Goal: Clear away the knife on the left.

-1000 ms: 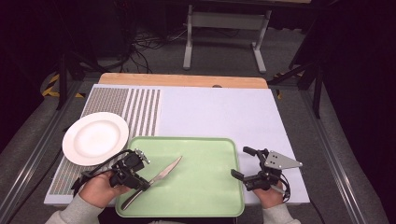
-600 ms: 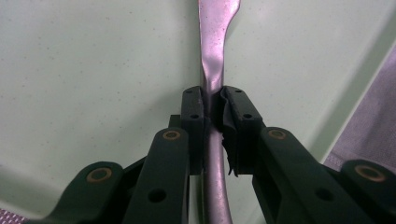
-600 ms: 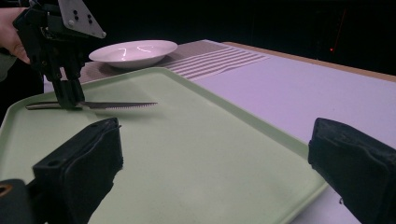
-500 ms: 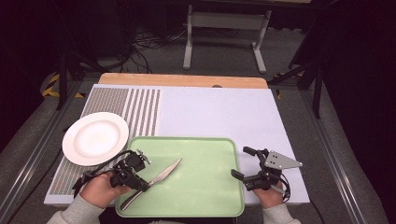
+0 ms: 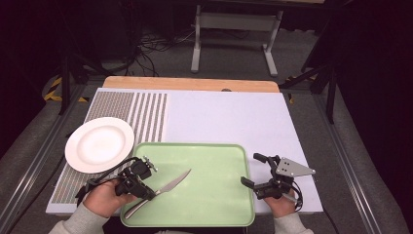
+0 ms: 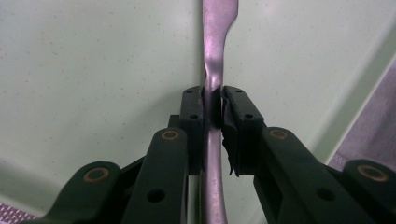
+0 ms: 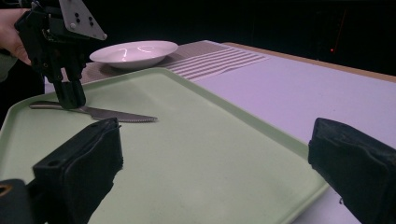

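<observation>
A silver table knife (image 5: 170, 184) lies slantwise over the left part of a pale green tray (image 5: 214, 161), its blade pointing up and to the right. My left gripper (image 5: 142, 189) is shut on the knife's handle; in the left gripper view the jaws of the left gripper (image 6: 213, 100) clamp the knife's narrow neck (image 6: 215, 28). My right gripper (image 5: 251, 169) stands open at the tray's right edge with nothing between its fingers. In the right gripper view the knife (image 7: 116, 114) sits low on the tray (image 7: 196, 154) under the left gripper (image 7: 70, 100).
A white plate (image 5: 100, 144) rests on a striped mat (image 5: 146, 112) left of the tray. A pale lilac board (image 5: 229, 117) covers the table beyond the tray. A metal stand (image 5: 234, 29) is on the floor behind the table.
The left gripper and the knife have shifted slightly to the right, the blade tip dropping a little. The right gripper has not moved.
</observation>
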A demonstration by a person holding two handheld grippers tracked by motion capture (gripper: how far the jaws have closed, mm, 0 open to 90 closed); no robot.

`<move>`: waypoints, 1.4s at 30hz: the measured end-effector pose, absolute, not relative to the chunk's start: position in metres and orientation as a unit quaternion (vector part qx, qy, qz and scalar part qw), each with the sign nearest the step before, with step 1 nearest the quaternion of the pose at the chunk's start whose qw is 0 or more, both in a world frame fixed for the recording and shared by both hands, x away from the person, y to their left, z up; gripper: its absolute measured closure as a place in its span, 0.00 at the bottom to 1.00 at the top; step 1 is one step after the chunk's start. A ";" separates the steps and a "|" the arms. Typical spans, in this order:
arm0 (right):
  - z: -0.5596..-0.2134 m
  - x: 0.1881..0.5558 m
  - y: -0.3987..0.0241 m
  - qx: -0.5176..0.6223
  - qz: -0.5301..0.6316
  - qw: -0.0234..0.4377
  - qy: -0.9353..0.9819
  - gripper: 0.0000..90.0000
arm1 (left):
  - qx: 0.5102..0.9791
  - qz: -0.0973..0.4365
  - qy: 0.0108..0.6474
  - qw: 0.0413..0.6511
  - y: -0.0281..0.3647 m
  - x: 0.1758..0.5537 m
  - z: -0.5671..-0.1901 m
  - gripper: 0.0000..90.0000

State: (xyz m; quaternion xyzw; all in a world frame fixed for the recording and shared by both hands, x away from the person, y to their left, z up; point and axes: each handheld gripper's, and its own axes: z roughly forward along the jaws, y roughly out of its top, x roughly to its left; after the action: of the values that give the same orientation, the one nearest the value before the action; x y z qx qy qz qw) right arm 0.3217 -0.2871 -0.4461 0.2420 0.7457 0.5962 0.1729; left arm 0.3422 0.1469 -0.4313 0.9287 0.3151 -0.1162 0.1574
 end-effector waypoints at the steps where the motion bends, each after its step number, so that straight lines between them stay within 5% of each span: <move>1: -0.446 0.322 -0.287 0.242 0.596 0.173 0.746 0.04 | 0.928 -0.119 0.313 0.162 0.147 0.342 -0.431 0.83; 12: -0.446 0.322 -0.287 0.241 0.597 0.173 0.746 0.04 | 0.919 -0.145 0.279 0.239 0.152 0.346 -0.420 0.25; 16: -0.446 0.322 -0.287 0.241 0.597 0.173 0.746 0.04 | 0.920 -0.132 0.253 0.270 0.149 0.342 -0.415 0.20; 21: -0.446 0.322 -0.287 0.241 0.597 0.172 0.746 0.04 | 0.940 -0.063 0.186 0.278 0.144 0.332 -0.408 0.37; 24: -0.447 0.322 -0.287 0.241 0.597 0.171 0.746 0.04 | 0.943 -0.042 0.167 0.285 0.141 0.327 -0.406 0.66; 31: -0.447 0.322 -0.287 0.242 0.598 0.170 0.745 0.04 | 0.957 0.022 0.123 0.261 0.131 0.315 -0.409 1.00; 42: -0.447 0.323 -0.286 0.242 0.596 0.169 0.747 0.04 | 0.968 0.041 0.098 0.228 0.121 0.312 -0.419 1.00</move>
State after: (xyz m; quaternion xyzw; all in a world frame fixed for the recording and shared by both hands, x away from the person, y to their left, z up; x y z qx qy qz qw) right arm 0.3226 -0.2864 -0.4471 0.2415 0.7471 0.5958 0.1689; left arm 0.3119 0.1215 -0.4189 0.9679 0.0985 0.0407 0.2277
